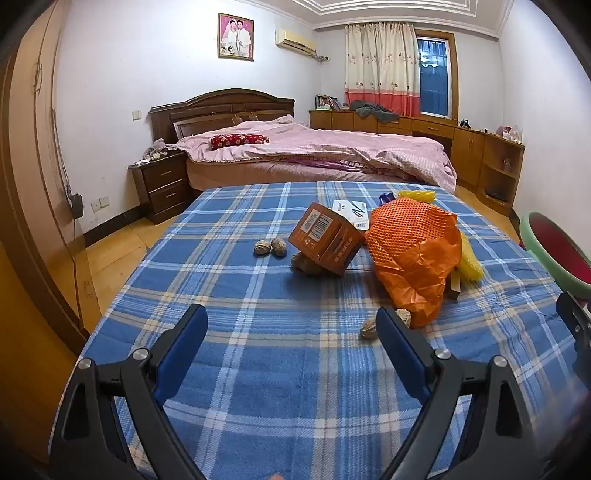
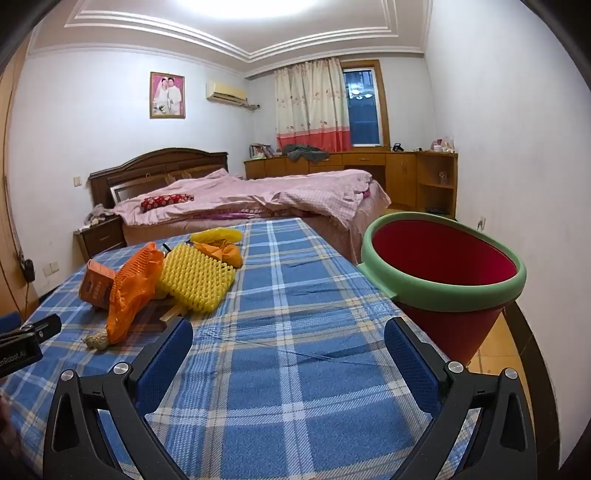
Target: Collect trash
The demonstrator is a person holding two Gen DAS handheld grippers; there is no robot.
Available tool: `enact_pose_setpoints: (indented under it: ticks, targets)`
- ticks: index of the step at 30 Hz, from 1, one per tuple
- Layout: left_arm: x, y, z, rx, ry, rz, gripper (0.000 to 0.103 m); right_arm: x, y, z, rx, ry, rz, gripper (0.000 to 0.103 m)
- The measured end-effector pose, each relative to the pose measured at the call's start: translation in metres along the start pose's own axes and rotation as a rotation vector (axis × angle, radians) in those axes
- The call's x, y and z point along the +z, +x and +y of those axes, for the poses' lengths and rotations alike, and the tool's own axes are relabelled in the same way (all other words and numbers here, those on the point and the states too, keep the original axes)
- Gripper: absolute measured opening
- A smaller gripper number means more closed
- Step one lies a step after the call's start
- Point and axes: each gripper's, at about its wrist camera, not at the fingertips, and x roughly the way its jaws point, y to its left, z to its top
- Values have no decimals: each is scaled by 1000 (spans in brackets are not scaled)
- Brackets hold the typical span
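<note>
Left wrist view: wide-open, empty jaws, walnut just beside right jaw tip, orange bag beyond.

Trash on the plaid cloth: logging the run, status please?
Left gripper open, empty. Right gripper open, empty. Orange box, orange bag, yellow foam net, walnuts uncollected on cloth. Red bucket at table's right edge; path clear.

White walls, a framed wedding portrait, a wooden bed under pink covers; far right, a curtained window above wooden cabinets.
</note>
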Motion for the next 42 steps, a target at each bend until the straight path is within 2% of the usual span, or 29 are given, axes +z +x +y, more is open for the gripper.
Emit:
enact_pose_setpoints:
  ticks: [42]
  targets:
    - [0, 1, 1, -7, -9, 14, 92, 0, -1, 0, 2, 4, -5, 103]
